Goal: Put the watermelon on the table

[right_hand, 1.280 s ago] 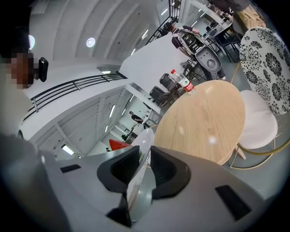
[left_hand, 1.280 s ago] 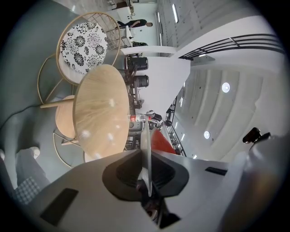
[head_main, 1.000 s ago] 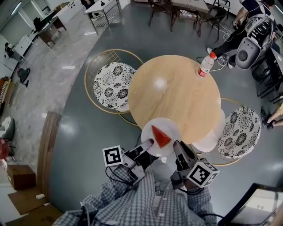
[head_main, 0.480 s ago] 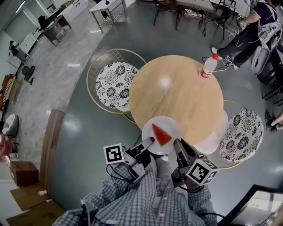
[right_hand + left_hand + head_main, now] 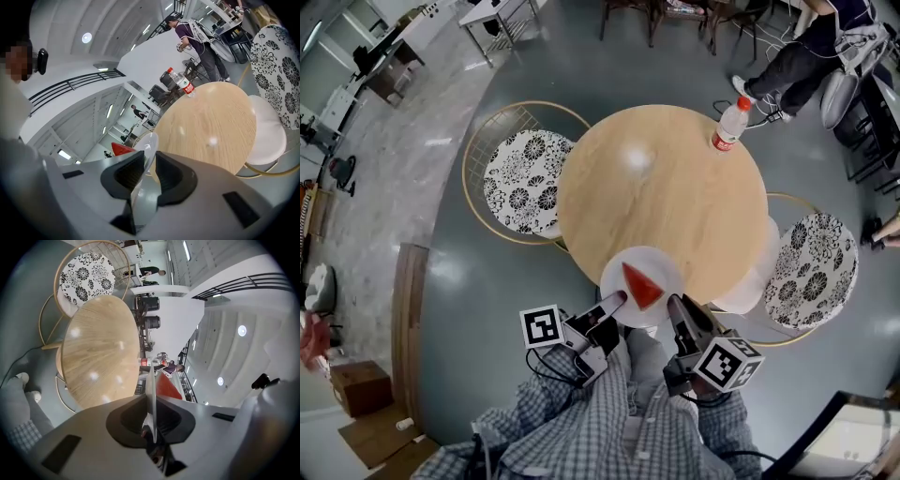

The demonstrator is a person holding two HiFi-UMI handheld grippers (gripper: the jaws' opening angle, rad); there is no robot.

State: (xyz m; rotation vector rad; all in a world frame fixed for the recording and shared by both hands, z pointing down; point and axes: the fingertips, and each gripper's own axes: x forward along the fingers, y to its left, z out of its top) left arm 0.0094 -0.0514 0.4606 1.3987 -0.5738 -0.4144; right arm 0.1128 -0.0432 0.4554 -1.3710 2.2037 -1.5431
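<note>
A person in a checked shirt (image 5: 609, 427) carries a white plate (image 5: 664, 265) with both hands' tools. The left tongs (image 5: 612, 304) pinch the plate's near-left rim, with the thin edge clamped between the jaws in the left gripper view. The right tongs (image 5: 678, 310) grip the near-right rim, which runs between their two dark pads.

The red watermelon slice (image 5: 642, 287) lies on the plate between the two tongs, just past their tips, its point turned to the left tongs' side. Plate and slice sit over the near edge of the round wooden bench (image 5: 666, 192). Whether the plate touches the wood cannot be told.

Well beyond the tongs, on the right tongs' side, a red-capped bottle (image 5: 728, 124) stands upright at the bench's far edge. One flower-patterned chair (image 5: 520, 180) stands beyond and left of the left tongs. A second chair (image 5: 811, 270) stands to the right of the right tongs, and a seated person (image 5: 806, 52) is far off past the bottle.

Compared with a second ago, both holds on the plate are unchanged and the slice has not shifted on it. The bench, bottle and chairs sit slightly further left in the head view, while the plate keeps its place at the bench's near edge.
</note>
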